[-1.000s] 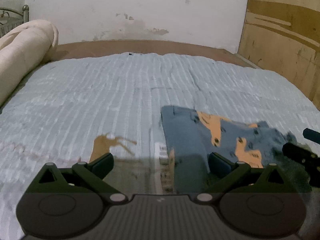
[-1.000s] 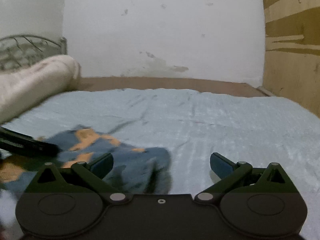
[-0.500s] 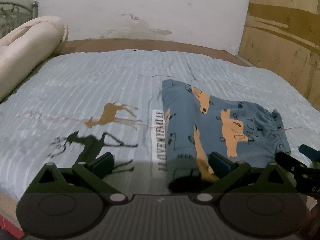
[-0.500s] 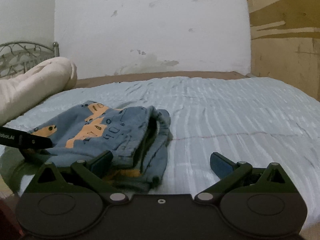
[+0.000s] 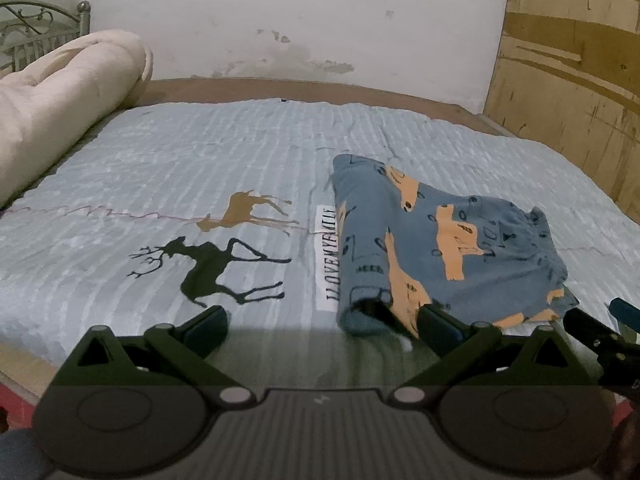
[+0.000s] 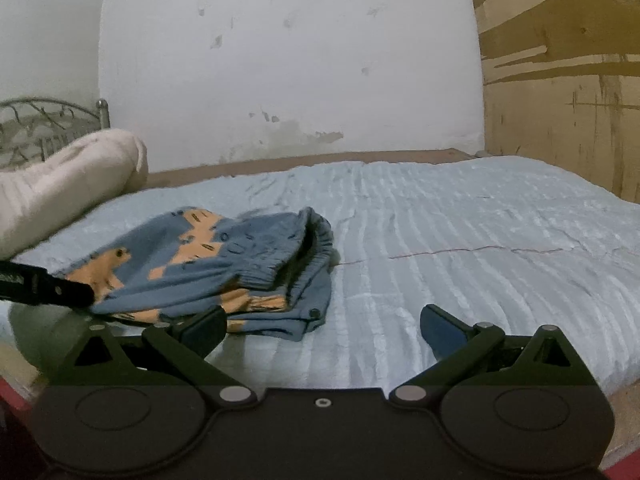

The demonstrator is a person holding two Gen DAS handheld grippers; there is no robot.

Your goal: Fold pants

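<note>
Both grippers have backed off toward the bed's near edge since a second ago. Folded pants lie on the bed, just ahead-right of the left gripper, ahead-left of the right gripper. Both sets of jaws spread wide, holding nothing.
</note>
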